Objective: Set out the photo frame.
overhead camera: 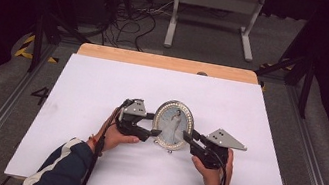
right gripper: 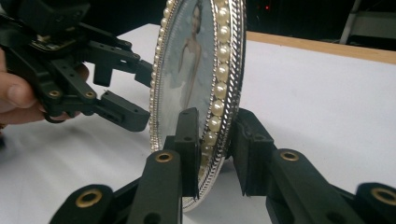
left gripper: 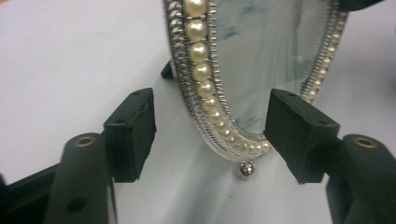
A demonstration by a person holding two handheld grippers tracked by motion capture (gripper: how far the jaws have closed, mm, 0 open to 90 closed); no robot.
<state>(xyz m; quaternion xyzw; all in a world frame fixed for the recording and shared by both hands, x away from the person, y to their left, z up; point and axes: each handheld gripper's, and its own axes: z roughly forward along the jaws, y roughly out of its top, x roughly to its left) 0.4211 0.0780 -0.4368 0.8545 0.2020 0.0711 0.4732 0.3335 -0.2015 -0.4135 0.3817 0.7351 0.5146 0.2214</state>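
Observation:
An oval picture frame (overhead camera: 173,122) with a pearl and silver rim stands upright on the white table, holding a portrait of a figure in white. My right gripper (overhead camera: 187,136) is shut on its lower right rim. In the right gripper view both pads (right gripper: 187,135) press the pearl edge of the frame (right gripper: 187,70). My left gripper (overhead camera: 153,125) is open at the frame's left side. In the left gripper view its jaws (left gripper: 212,123) straddle the frame's rim (left gripper: 201,70) with gaps on both sides. A small silver ball foot (left gripper: 246,169) rests on the table.
The white sheet (overhead camera: 102,87) covers the table, with a wooden strip (overhead camera: 167,62) along the far edge. Beyond it are a white stand (overhead camera: 213,14) and floor cables (overhead camera: 133,26). The left gripper (right gripper: 140,93) and the hand holding it sit close to the frame in the right gripper view.

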